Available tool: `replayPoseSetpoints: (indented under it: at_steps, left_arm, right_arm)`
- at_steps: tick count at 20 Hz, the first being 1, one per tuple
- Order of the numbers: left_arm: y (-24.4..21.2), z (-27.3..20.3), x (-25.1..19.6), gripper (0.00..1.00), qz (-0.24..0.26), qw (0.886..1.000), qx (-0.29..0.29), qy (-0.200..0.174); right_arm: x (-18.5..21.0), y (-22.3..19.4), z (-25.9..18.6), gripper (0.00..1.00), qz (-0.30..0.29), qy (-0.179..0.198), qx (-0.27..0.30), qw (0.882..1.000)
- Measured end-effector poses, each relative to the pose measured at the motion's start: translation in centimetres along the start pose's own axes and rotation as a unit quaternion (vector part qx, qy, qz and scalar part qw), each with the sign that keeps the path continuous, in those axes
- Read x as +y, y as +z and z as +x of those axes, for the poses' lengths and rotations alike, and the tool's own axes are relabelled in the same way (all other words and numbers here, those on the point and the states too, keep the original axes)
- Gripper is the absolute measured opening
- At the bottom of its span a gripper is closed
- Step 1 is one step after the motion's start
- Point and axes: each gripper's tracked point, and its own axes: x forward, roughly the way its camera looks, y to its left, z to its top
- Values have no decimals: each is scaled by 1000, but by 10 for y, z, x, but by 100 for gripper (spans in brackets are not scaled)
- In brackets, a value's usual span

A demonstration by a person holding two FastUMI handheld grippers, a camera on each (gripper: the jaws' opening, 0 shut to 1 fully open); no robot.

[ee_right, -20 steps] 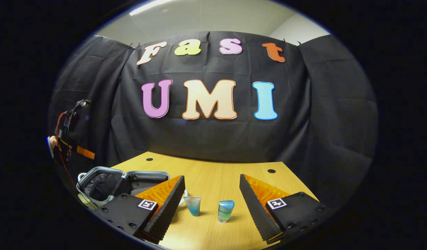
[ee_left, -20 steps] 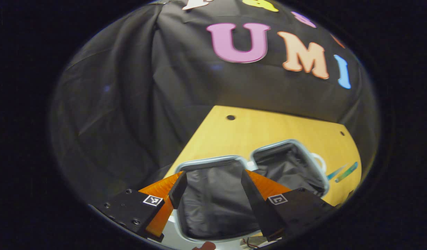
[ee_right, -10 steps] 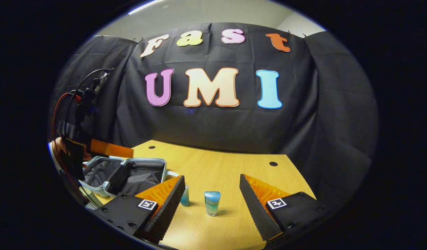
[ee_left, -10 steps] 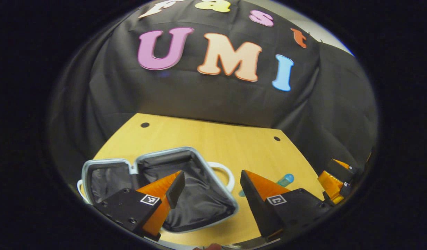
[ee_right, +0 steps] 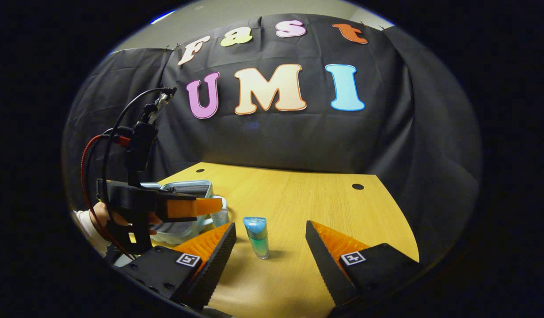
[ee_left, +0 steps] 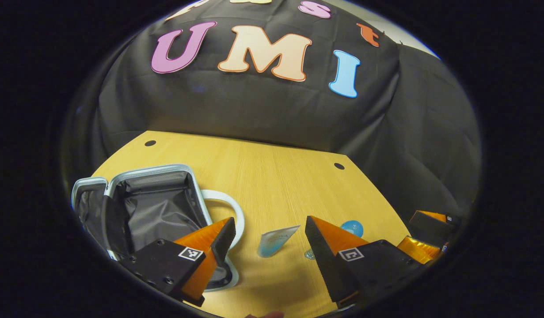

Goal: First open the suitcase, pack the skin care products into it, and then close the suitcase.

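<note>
Here, your left claw (ee_left: 267,240) is spread wide and holds nothing above the light wooden surface (ee_left: 276,176). In the left gripper view, between its fingers stands a small translucent blue tube (ee_left: 274,240), tilted in this view; any print on it is too small to read. Just beyond the right-hand finger sits a round blue-capped bottle (ee_left: 352,228), partly hidden. To the left lies the open white-rimmed suitcase with a grey fabric lining (ee_left: 152,207), its white loop handle (ee_left: 230,207) flat on the surface, nearest the tube.

Your right claw (ee_right: 269,251) is likewise wide open and empty. In the right gripper view, the blue-capped bottle with a blue-green body (ee_right: 257,236) stands upright between its fingers, touching neither. The left claw (ee_right: 196,206), held by a hand (ee_right: 108,216), hovers beside the suitcase (ee_right: 183,190), with red and black cables (ee_right: 95,150) rising from it. Each finger mount carries a small square black-and-white marker (ee_right: 187,259), bearing no legible words.
</note>
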Motion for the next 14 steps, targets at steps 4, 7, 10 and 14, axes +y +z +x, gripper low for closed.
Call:
replayPoseSetpoints:
  at_steps: [4, 7, 10, 14]
  left_arm:
    - [-21, 22, -6, 95, -3, 1000, 4, 20]
    - [-35, 34, -11, 94, -10, 999, 12, 29]
    - [-50, 46, -11, 87, -7, 999, 27, 45]
    - [-61, 61, -4, 79, -2, 997, 38, 72]
  right_arm:
    - [-15, -20, 4, 99, -8, 4, 17, 1000]
    - [-20, -31, 5, 100, -10, 10, 27, 1000]
    - [-25, -37, 7, 100, -11, 13, 32, 999]
    - [-29, -46, 8, 100, -4, 15, 39, 999]
